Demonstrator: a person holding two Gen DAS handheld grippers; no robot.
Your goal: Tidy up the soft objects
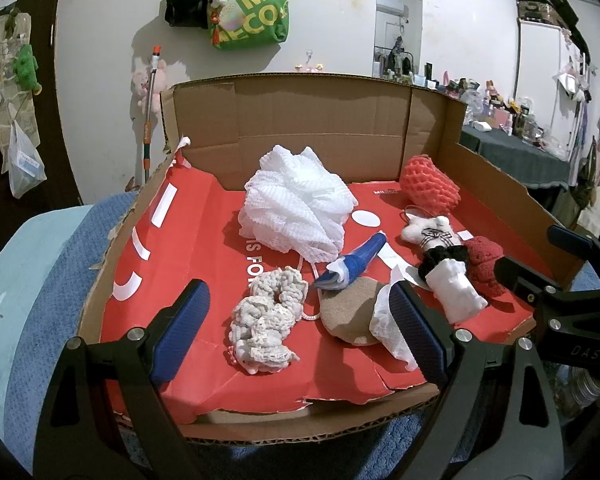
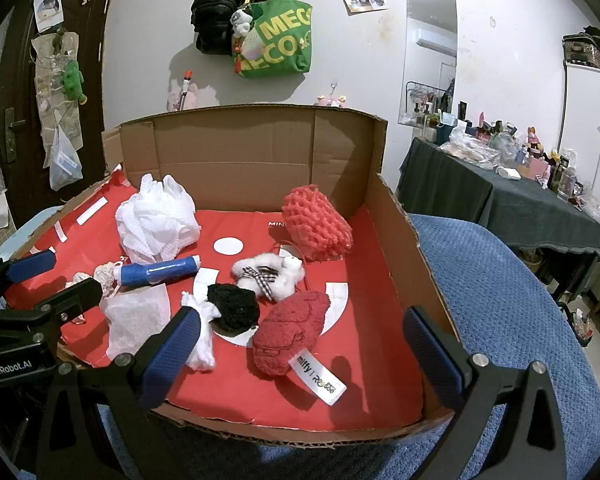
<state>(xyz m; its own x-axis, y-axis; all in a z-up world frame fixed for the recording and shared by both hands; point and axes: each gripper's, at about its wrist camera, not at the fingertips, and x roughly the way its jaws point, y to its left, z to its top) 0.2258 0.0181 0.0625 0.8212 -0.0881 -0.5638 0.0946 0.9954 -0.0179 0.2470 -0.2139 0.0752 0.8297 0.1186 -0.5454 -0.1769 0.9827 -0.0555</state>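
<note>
In the left wrist view, the left gripper (image 1: 300, 320) is seen held over the near edge of a cardboard box (image 1: 324, 120) lined with red paper (image 1: 188, 232). Its jaws are spread wide and nothing is gripped between them. Between the blue pads (image 1: 180, 328) a cream scrunchie (image 1: 266, 320) is seen lying on the red paper, with a tan pad (image 1: 348, 316) just beside it and a white mesh sheet (image 1: 392, 332) resting partly on that pad. A blue roll (image 1: 356, 264) lies behind these, and a white bath puff (image 1: 296, 208) is placed further back, near the middle. A coral net sponge (image 1: 428, 184) is set toward the back right corner. The right gripper (image 1: 540, 268) is seen at the right edge, over the box's right wall.

In the right wrist view, the right gripper (image 2: 300, 360) is likewise held wide open and empty above the box's near edge. A red plush piece (image 2: 288, 332) with a white label (image 2: 320, 380) lies between its pads, touched by a black scrunchie (image 2: 232, 308). A white plush toy (image 2: 268, 272) is seen behind them. A blue blanket (image 2: 500, 300) is spread under the box.
</note>
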